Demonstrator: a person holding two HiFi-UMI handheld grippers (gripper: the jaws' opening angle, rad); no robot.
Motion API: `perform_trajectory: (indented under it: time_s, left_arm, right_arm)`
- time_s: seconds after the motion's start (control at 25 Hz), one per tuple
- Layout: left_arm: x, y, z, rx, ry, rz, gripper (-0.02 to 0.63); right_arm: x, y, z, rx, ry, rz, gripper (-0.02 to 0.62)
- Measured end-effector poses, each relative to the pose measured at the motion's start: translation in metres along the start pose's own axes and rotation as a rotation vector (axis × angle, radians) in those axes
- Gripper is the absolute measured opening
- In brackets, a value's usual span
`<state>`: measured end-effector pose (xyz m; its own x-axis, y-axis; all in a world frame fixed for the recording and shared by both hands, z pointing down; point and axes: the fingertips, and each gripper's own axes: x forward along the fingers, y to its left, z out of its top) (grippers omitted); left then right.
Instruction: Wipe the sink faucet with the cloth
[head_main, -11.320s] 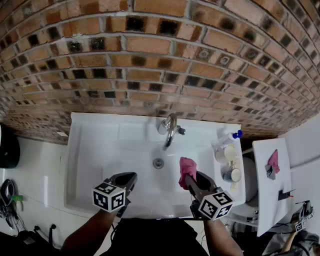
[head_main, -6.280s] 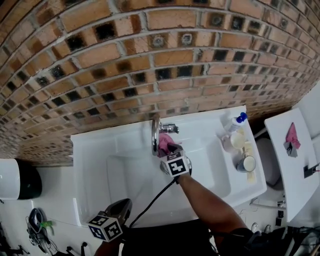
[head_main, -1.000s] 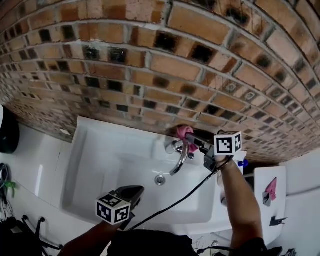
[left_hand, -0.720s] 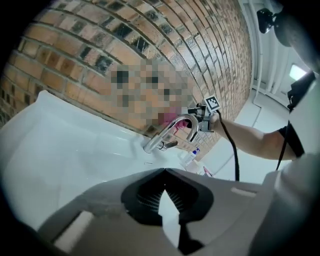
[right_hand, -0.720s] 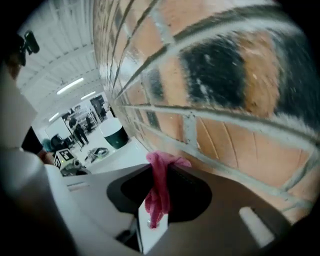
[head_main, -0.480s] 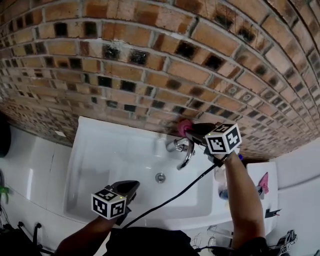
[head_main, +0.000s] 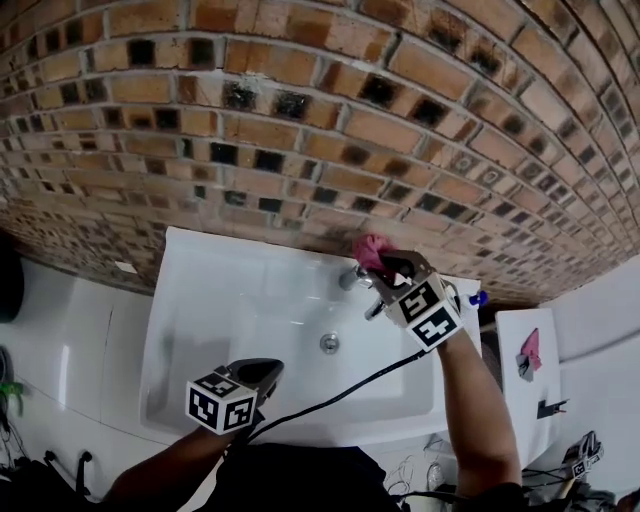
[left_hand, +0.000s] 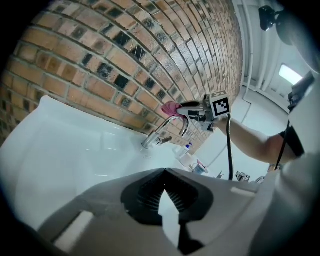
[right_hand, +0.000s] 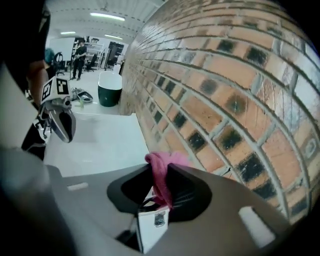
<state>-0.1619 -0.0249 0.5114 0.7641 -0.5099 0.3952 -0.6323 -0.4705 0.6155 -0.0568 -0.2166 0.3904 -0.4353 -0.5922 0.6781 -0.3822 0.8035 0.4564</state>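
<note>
Your right tongs (head_main: 383, 266) are clenched on the pink cloth (head_main: 368, 249). In the right gripper view the cloth (right_hand: 161, 172) is pinched between the two jaws. Its bunched end pokes out past the tips, a white tag (right_hand: 152, 222) hangs below it, and the brick wall (right_hand: 225, 90) fills the right of the frame close by.

In the head view the cloth sits just right of centre, at the back edge of the white sink (head_main: 230, 300), over the faucet (head_main: 351, 278) and close to the foot of the wall. The left gripper view shows this from the side: the cloth (left_hand: 170, 107) is at the top of the faucet's curved spout (left_hand: 159, 132), and your right tongs (left_hand: 192, 106) reach in from the right of the frame.

Your left tongs (head_main: 262, 372) are at the lower left of the head view, over the near part of the sink and well apart from the faucet. In the left gripper view their tips meet with nothing between them (left_hand: 165, 172).

The drain (head_main: 329, 343) is in the middle of the basin. A bottle with a blue cap (head_main: 470, 298) stands at the sink's right end.
</note>
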Motion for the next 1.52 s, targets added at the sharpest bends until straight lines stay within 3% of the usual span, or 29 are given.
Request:
perform_trajectory:
  time_s: [0.28,0.56,1.04,1.52]
  left_arm:
    - [-0.01,-0.003,-0.01,0.03,0.023,-0.002,0.006]
    - [-0.013,-0.004,-0.015,0.03,0.024,-0.001,0.006]
    - [-0.012,-0.008,-0.024,0.026,0.021,-0.003,0.006]
    - [-0.019,-0.011,-0.035,0.006,-0.017,0.06,0.006]
  right_arm:
    - [-0.02,0.036,-0.003,-0.108,-0.026,-0.182,0.097]
    - [-0.034,0.057,-0.01,-0.09,-0.073,-0.286,0.097]
    - [-0.043,0.083,-0.025,0.04,-0.122,-0.356,0.097]
    - [-0.052,0.104,-0.066,0.278,-0.133,-0.284,0.098]
